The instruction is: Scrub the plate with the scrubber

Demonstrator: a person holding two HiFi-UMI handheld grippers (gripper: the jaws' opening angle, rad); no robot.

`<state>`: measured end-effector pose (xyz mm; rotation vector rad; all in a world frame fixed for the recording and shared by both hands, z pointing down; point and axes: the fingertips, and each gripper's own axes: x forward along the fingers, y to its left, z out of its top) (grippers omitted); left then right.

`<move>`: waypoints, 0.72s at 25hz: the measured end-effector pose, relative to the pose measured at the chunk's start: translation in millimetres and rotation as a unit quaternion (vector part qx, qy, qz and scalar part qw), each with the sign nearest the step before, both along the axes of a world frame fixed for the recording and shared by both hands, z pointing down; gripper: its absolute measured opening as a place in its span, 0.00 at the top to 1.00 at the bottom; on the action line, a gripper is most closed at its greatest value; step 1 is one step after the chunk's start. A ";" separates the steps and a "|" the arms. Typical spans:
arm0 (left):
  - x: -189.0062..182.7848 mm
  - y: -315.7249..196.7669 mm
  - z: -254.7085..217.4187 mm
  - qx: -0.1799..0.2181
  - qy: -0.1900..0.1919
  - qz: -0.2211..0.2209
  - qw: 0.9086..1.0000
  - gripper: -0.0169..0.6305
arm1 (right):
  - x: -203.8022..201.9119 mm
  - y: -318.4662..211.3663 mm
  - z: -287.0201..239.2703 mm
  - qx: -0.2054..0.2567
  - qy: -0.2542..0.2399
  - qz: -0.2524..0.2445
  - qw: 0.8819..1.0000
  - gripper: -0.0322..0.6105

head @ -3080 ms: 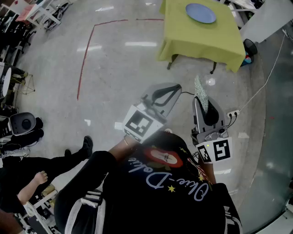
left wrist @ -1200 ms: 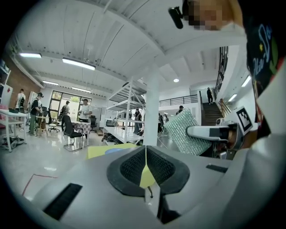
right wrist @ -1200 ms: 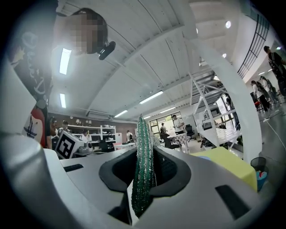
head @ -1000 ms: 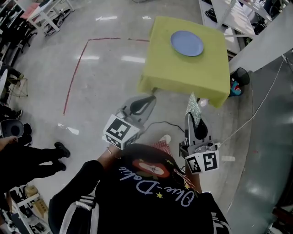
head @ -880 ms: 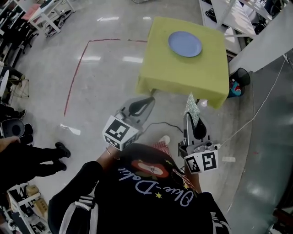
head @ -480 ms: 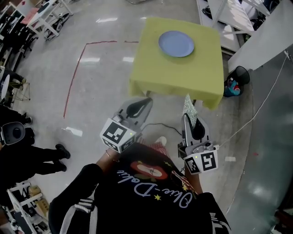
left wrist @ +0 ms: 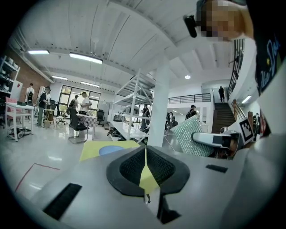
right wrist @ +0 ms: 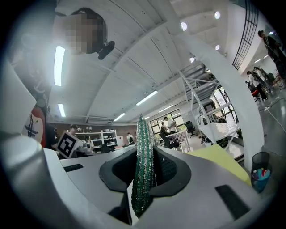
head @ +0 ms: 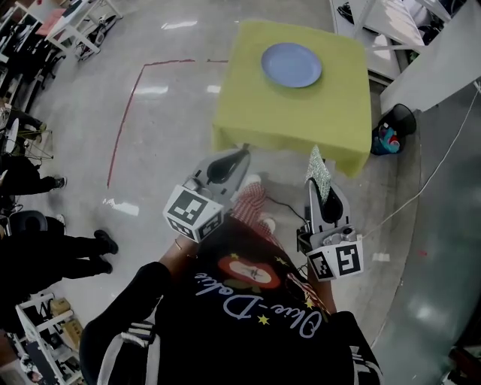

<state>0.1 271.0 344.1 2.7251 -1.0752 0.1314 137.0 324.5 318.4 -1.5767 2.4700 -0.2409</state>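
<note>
A blue plate [head: 291, 65] lies on a table under a yellow-green cloth [head: 301, 113], ahead of me in the head view; the left gripper view shows the plate [left wrist: 111, 150] far off on the cloth [left wrist: 96, 150]. My right gripper [head: 319, 178] is shut on a glittery green scrubber [head: 318, 170], which stands upright between the jaws [right wrist: 144, 170]. My left gripper [head: 240, 155] is shut with nothing in it; in its own view the jaws [left wrist: 145, 162] meet. Both grippers hang over the floor just short of the table's near edge.
A black bin [head: 392, 126] with colourful items stands by the table's right corner, and a white cable [head: 436, 147] runs across the floor there. A red tape line [head: 128, 113] marks the floor at left. People stand at the left edge [head: 52, 252]. White racks [head: 398, 22] sit beyond the table.
The table and plate have come closer over the last seconds as I walked toward them. Both grippers keep the same pose; the scrubber stays gripped.
</note>
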 end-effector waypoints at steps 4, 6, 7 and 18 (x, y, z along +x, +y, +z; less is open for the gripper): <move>11.6 -18.1 -5.7 0.011 0.006 0.010 1.000 0.96 | 9.5 -14.6 -3.9 0.004 0.009 0.008 1.000 0.86; 16.8 -30.9 -8.2 0.015 0.010 0.015 1.000 0.96 | 12.5 -24.3 -8.1 0.006 0.015 0.014 1.000 0.86; 19.6 -38.0 -8.1 0.015 0.013 0.020 1.000 0.96 | 13.7 -29.2 -10.0 0.008 0.018 0.018 1.000 0.86; 42.2 -145.8 -3.0 0.031 0.014 0.051 0.998 0.96 | 25.8 -129.6 -15.7 0.014 0.044 0.042 0.998 0.86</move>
